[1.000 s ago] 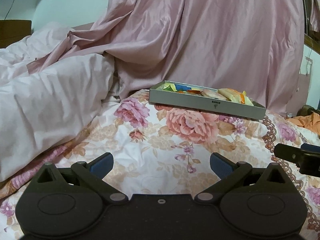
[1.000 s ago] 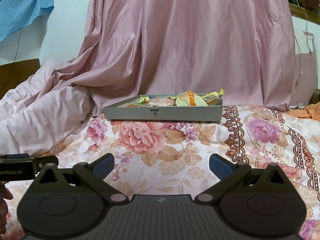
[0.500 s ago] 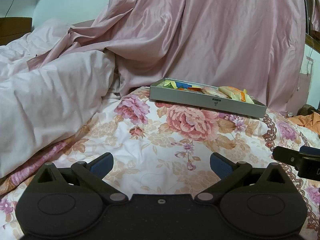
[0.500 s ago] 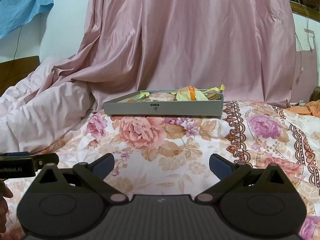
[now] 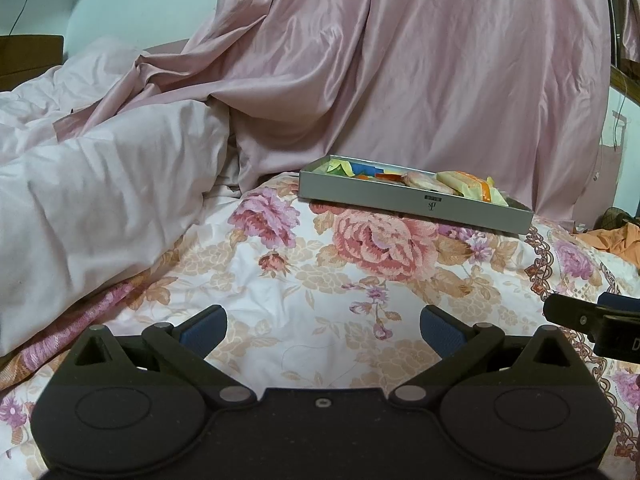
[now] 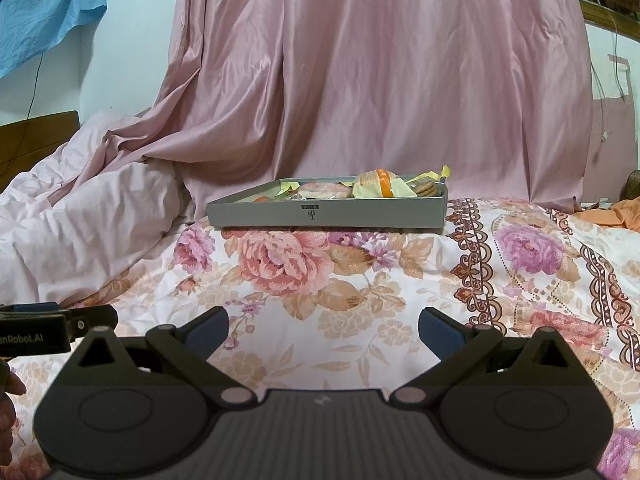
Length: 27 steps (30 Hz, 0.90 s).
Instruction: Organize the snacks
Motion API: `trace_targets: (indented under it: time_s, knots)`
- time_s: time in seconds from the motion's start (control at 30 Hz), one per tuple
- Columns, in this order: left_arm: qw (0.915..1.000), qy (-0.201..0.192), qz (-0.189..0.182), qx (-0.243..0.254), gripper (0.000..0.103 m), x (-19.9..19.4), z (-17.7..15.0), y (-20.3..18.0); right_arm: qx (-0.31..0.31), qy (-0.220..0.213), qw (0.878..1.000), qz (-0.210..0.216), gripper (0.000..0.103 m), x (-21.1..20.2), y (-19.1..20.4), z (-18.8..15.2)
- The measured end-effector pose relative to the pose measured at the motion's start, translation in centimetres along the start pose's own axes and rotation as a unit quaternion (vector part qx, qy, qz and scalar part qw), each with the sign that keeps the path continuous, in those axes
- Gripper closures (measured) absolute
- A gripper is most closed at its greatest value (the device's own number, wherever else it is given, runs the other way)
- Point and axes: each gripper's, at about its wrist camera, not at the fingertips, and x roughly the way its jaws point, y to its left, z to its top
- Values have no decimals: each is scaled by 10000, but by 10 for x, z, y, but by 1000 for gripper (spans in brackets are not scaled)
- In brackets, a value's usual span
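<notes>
A flat grey box (image 5: 416, 202) holding several wrapped snacks (image 5: 466, 185) lies on the floral bedspread (image 5: 304, 280), ahead and to the right in the left wrist view. In the right wrist view the grey box (image 6: 326, 212) sits straight ahead, with snacks (image 6: 374, 184) piled in its right part. My left gripper (image 5: 323, 324) is open and empty, low over the bedspread, well short of the box. My right gripper (image 6: 323, 326) is open and empty, also short of the box. Each gripper's tip shows at the edge of the other's view.
A bunched pale pink duvet (image 5: 92, 184) lies to the left. A pink satin curtain (image 6: 380, 72) hangs behind the box. Orange cloth (image 6: 620, 216) lies at the far right. A wooden headboard (image 6: 36, 140) stands far left.
Both grippers have tilted or risen slightly, so the box sits a little higher in the right wrist view. Both stay open and empty.
</notes>
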Motion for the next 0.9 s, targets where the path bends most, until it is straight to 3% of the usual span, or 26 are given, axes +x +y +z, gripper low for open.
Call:
trace_targets:
  time_s: [0.7,0.9]
  knots:
    - [9999,84,131,-2,1,-1,-2,-3,0,10,10000,13,0,1,1,-2]
    - [9998,213,0,-45,1,0,-3,-4,-14,12,10000,31,0,0,2,-3]
